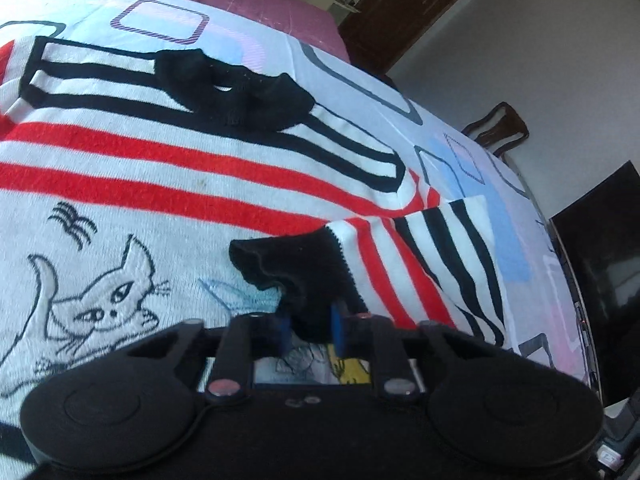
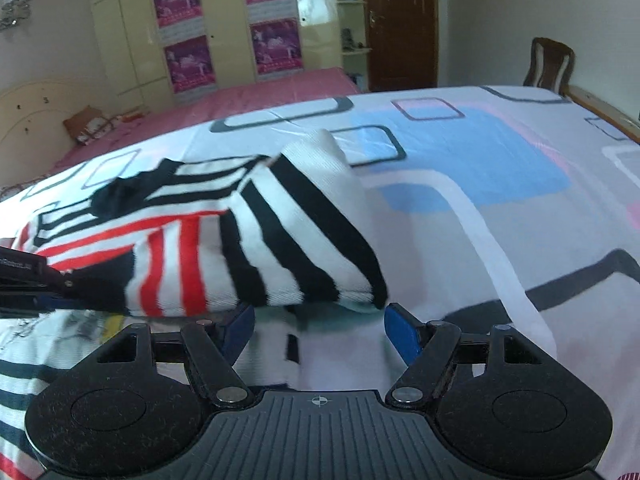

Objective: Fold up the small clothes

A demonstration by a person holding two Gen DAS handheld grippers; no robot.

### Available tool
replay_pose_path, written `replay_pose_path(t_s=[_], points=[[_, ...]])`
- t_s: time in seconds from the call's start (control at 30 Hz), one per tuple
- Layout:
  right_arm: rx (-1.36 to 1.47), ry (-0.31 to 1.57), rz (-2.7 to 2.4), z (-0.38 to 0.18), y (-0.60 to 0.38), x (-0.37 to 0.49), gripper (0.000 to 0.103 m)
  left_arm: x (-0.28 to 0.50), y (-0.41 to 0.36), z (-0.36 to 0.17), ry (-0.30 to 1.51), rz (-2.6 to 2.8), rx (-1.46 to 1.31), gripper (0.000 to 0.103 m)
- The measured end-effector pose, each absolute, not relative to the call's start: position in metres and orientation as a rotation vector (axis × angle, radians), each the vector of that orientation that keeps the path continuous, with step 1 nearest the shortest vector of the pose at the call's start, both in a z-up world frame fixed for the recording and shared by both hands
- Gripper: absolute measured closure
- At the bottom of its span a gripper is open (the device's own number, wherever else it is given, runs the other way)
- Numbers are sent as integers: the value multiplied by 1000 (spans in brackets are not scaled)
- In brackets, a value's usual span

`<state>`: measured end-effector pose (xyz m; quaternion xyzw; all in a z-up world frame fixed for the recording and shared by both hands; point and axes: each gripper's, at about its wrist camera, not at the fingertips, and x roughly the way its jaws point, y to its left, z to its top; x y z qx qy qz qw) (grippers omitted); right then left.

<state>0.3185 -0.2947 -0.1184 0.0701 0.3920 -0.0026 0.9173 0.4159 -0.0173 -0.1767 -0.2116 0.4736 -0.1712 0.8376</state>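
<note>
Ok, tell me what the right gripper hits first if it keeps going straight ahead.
Probably the folded striped sleeve lying right ahead of the open right gripper; depth is hard to judge.

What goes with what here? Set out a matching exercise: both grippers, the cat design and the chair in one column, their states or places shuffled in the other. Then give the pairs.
Column one:
1. left gripper
2. right gripper
3. cat design
4. chair

Column two:
A. open, nothing pinched
B. behind the far edge of the patterned sheet
C. shut on the black cuff
D. stitched on the white front of the striped sweater

Pairs: 1-C, 2-A, 3-D, 4-B
</note>
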Motion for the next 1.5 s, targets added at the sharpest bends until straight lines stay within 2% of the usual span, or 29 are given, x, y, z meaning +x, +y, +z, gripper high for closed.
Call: replay_pose_path(t_s=[0.13,0.3,0.4,0.43,0.47,0.5,0.73,0.8,0.97,1.1,1.13,1.17,1.2,1.23,1.27,1.43,1.5], points=[[160,814,5,-125,-292,328,31,416,-11,-155,911,-384,-464,91],[179,795,3,-128,-288,338,31,416,16,-101,752,-407,-498,91],[184,782,21,-127,-281,346,32,413,43,-86,700,-367,-509,91],[183,779,24,-128,-279,348,35,412,50,-86,691,-343,-484,91],[188,783,36,-128,-277,351,61,410,57,-88,690,-318,-457,91],[205,798,43,-129,-275,355,82,410,63,-92,699,-293,-451,91],[208,772,34,-122,-279,350,87,403,95,-150,814,-129,-416,92],[171,807,26,-128,-278,349,91,402,96,-161,832,-119,-402,92],[150,845,43,-129,-281,343,91,406,95,-172,870,-119,-344,91],[168,790,60,-106,-290,332,91,395,98,-160,844,-89,-323,77],[166,773,64,-102,-292,332,87,391,97,-155,825,-84,-319,74],[168,759,61,-98,-293,335,72,388,97,-151,804,-83,-316,72],[177,739,57,-94,-295,340,41,386,96,-146,781,-88,-317,66],[178,722,48,-93,-296,346,31,387,92,-143,769,-97,-318,63],[177,709,49,-92,-297,352,29,389,87,-141,765,-115,-316,63],[238,741,87,-102,-300,403,30,401,56,-147,783,-202,-257,63],[242,772,97,-110,-299,425,50,404,49,-152,783,-194,-221,63]])
